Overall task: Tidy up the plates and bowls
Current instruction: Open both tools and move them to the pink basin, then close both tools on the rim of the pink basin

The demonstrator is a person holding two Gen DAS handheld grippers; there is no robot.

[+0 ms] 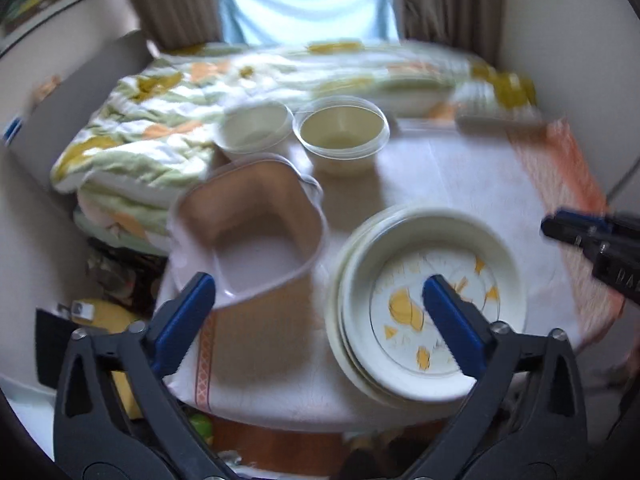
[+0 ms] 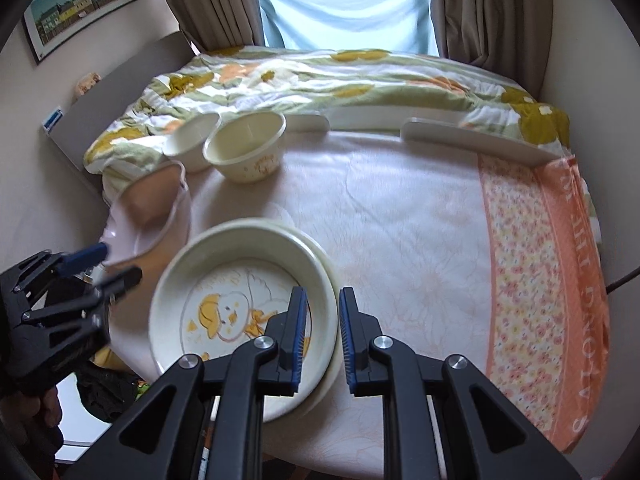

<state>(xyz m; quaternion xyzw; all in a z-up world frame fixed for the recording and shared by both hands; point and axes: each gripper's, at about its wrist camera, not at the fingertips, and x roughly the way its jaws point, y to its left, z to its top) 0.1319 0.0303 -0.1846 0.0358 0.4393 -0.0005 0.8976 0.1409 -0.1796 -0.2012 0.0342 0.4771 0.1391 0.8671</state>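
Note:
A stack of cream plates (image 1: 432, 300) with a yellow duck print lies on the cloth-covered table, also in the right wrist view (image 2: 240, 304). Two cream bowls (image 1: 340, 136) (image 1: 256, 128) stand side by side at the far left edge, also in the right wrist view (image 2: 246, 148) (image 2: 192, 138). A pale pink square container (image 1: 248, 232) sits left of the plates. My left gripper (image 1: 320, 292) is open and empty above the table's near edge. My right gripper (image 2: 323, 308) is open by a narrow gap, its jaws on either side of the stack's right rim without gripping.
A bed with a floral quilt (image 2: 320, 76) runs behind the table. Two white chair backs (image 2: 476, 136) rise at the table's far edge. An orange flowered border (image 2: 540, 264) marks the cloth's right side. Clutter lies on the floor at the left (image 1: 120, 276).

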